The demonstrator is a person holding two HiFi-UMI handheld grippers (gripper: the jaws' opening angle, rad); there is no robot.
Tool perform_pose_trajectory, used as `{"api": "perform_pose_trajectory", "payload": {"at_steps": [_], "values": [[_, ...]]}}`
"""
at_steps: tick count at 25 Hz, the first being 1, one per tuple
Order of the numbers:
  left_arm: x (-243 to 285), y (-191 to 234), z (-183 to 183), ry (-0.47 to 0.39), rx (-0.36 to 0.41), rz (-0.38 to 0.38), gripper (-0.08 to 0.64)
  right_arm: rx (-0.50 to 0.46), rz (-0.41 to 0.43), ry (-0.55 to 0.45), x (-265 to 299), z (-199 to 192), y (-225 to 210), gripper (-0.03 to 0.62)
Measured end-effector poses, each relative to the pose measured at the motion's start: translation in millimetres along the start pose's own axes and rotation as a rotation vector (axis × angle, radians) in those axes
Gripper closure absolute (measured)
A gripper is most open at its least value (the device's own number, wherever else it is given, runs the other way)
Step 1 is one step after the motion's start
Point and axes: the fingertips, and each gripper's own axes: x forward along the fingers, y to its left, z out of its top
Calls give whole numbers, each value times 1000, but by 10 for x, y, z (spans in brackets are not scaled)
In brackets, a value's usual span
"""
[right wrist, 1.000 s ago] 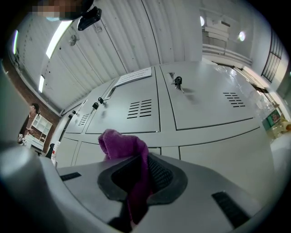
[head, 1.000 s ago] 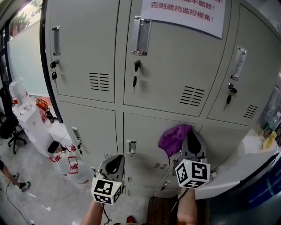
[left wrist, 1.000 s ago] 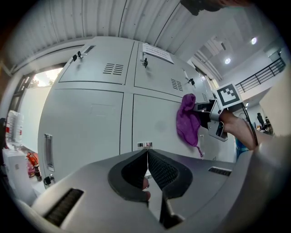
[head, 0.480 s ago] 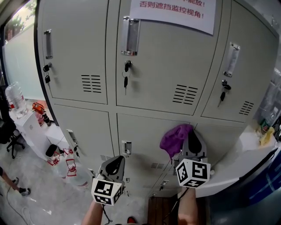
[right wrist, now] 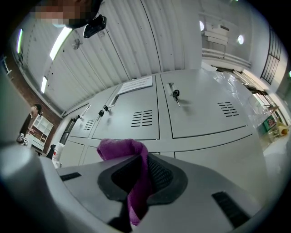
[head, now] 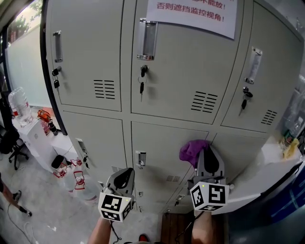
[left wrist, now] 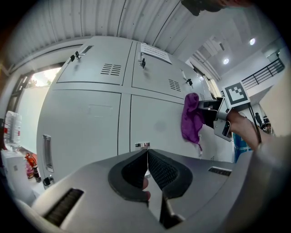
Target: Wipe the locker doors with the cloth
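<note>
Grey locker doors (head: 176, 71) fill the head view, two rows, with handles and keys. My right gripper (head: 207, 162) is shut on a purple cloth (head: 192, 150), which bunches above its jaws against the lower middle door (head: 162, 147). The cloth (right wrist: 132, 159) hangs pinched between the jaws in the right gripper view. My left gripper (head: 125, 178) sits lower left of it, shut and empty, close to the lower doors. The left gripper view has the cloth (left wrist: 191, 119) and the right gripper (left wrist: 205, 109) at its right.
A white notice (head: 190, 14) hangs on the upper middle door. Water bottles (head: 19, 102) and small items stand on a white stand (head: 35, 138) at the left. A white ledge (head: 267, 171) lies at the right. A person (right wrist: 29, 120) stands far off at the left.
The right gripper and cloth have slid down a little along the lower door. The view shifted slightly; the left gripper stays where it was.
</note>
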Motion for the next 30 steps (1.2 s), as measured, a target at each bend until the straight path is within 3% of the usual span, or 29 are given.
{"api": "perform_pose_trajectory", "payload": {"at_steps": [13,30], "values": [[-212,62,-35,5,0,20,536,22,145,36,-352,-236,711,541],[-348,457,-150,40,10,128,537,94,295,128,45,-852,1363,541]]}}
